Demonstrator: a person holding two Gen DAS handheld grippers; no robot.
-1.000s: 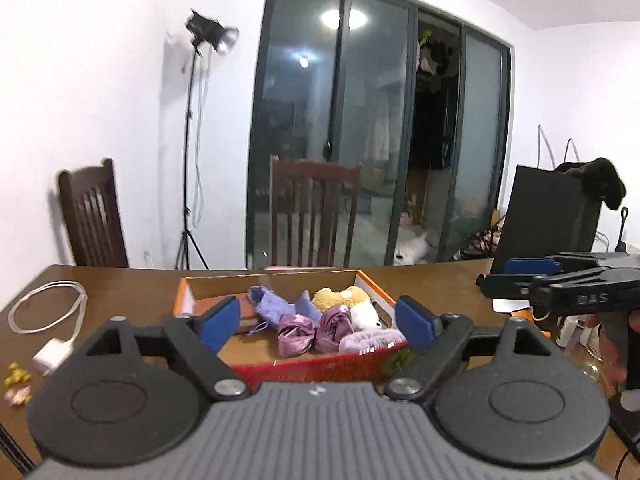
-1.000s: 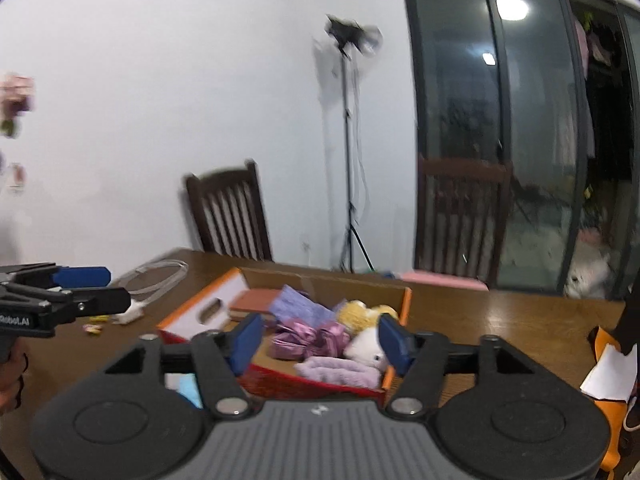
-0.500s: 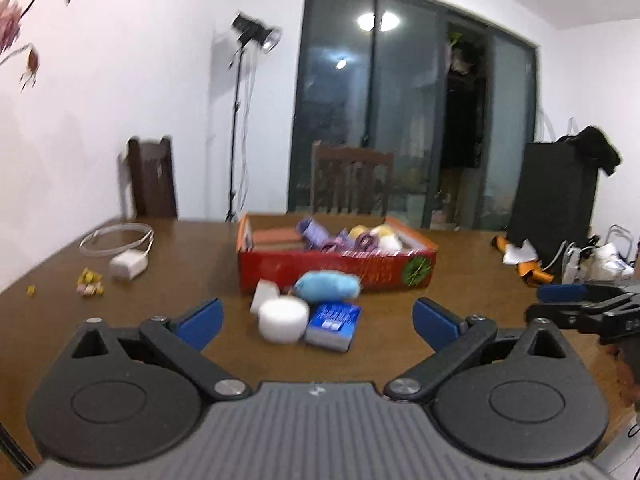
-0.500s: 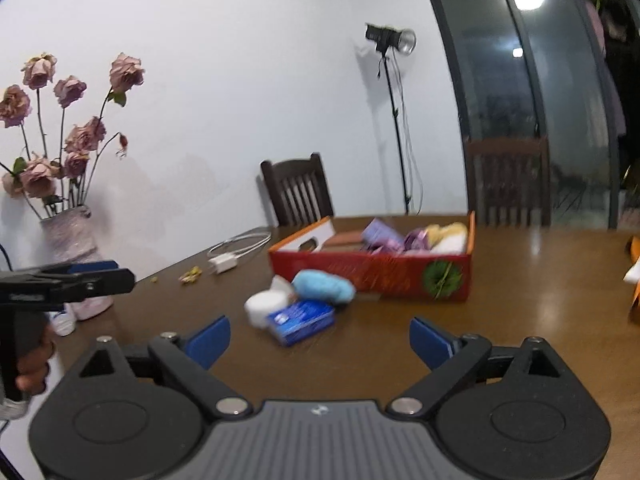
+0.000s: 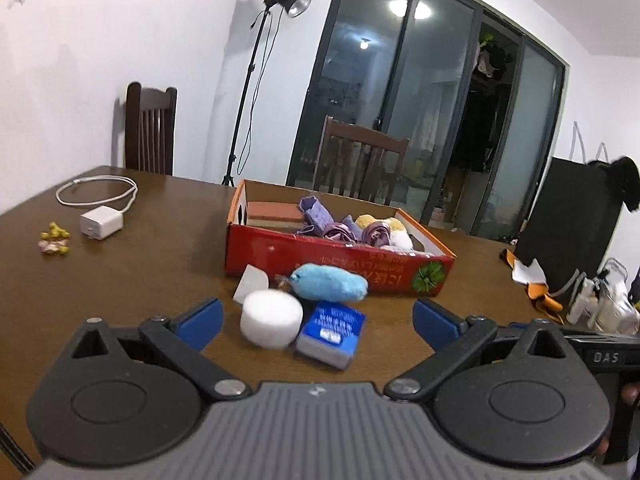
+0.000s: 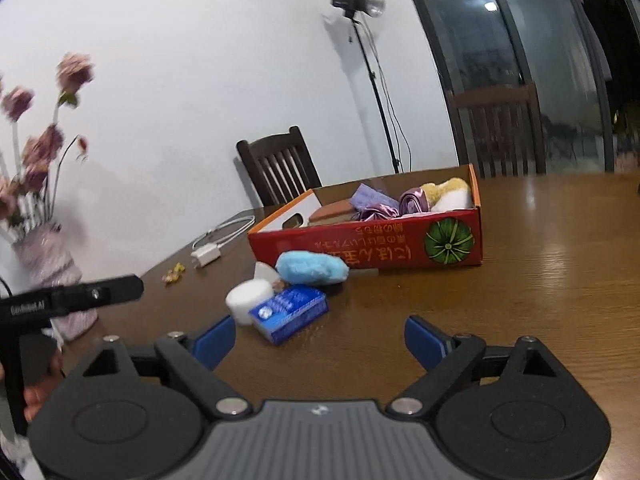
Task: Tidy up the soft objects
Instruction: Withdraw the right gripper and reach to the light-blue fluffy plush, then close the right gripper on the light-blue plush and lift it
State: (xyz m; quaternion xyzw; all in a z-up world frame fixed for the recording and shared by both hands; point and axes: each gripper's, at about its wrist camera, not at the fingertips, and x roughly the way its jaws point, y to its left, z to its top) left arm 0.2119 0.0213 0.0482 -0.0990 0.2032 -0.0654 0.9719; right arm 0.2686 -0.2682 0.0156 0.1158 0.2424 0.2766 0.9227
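A red cardboard box (image 5: 340, 264) (image 6: 372, 246) on the brown table holds purple, yellow and white soft items (image 5: 344, 230) (image 6: 404, 200). In front of it lie a fluffy blue toy (image 5: 328, 282) (image 6: 312, 268), a white round foam puck (image 5: 271, 318) (image 6: 249, 301), a blue sponge pack (image 5: 331, 332) (image 6: 289, 312) and a white wedge (image 5: 251, 282). My left gripper (image 5: 318, 320) is open and empty, just short of the puck and pack. My right gripper (image 6: 320, 336) has its jaws closing with nothing between them; the pack lies just ahead of its left fingertip.
A white charger with cable (image 5: 101, 224) (image 6: 206, 255) and small yellow bits (image 5: 54, 238) lie at the table's left. A vase of pink flowers (image 6: 48, 264) stands at the left edge. Chairs (image 5: 150, 128), a light stand (image 5: 256, 80) and a black bag (image 5: 568, 232) surround the table.
Both grippers have come down toward the table and drawn back from the box, so the loose items in front of it now show. Both pairs of jaws stand wider than a second ago.
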